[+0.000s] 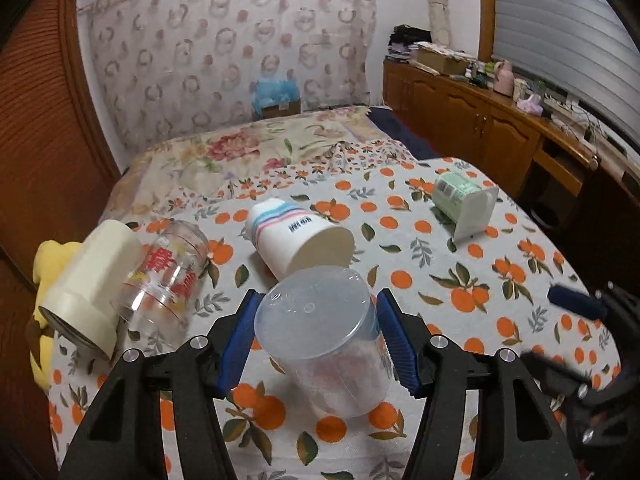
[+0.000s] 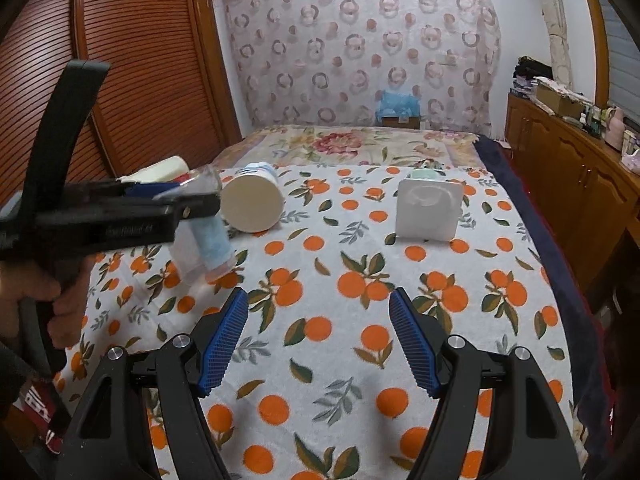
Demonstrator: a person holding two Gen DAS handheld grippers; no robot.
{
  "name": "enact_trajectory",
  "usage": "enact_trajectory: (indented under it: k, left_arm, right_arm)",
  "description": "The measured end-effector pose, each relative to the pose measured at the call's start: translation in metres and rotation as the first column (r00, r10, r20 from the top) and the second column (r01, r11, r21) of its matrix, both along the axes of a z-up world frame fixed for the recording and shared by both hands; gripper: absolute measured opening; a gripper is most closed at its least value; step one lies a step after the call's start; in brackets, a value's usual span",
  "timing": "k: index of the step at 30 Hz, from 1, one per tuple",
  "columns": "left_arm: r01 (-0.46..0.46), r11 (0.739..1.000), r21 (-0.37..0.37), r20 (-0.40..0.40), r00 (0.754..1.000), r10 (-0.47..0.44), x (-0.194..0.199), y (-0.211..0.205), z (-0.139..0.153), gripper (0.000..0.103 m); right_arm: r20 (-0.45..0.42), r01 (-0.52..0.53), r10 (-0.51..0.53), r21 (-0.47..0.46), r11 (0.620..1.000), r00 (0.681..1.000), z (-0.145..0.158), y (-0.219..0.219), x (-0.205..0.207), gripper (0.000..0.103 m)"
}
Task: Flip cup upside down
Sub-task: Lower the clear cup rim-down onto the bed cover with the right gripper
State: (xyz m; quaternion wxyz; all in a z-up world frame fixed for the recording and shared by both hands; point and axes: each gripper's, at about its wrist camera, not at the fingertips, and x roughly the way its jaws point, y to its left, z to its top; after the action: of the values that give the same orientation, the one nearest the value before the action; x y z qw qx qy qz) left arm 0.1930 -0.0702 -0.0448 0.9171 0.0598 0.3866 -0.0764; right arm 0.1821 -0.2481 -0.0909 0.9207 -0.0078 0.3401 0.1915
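The left claw [image 1: 316, 336] grips the clear cup [image 1: 320, 340] between its pads, base uppermost and axis tilted, low over the orange-print cloth [image 1: 460, 280], while the right claw [image 2: 318, 340] hangs open, well apart.

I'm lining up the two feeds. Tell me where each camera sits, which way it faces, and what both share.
Left wrist: on the left gripper, looking forward along its blue fingers at the clear cup tilted between them; the right gripper's edge shows at right.
Right wrist: on the right gripper, fingers apart over the orange-print cloth; left gripper and hand show at left.
Shared: white cup, square tub.
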Motion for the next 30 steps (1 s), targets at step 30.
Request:
enact_trajectory:
  k: [30]
  left_arm:
    - [0.026, 0.999, -0.031, 0.015, 1.0, -0.026, -0.029, -0.006, -0.015, 0.07]
  right_arm:
    - [0.019, 0.011, -0.011, 0.001, 1.0, 1.0, 0.004, 0.0, -0.001, 0.075]
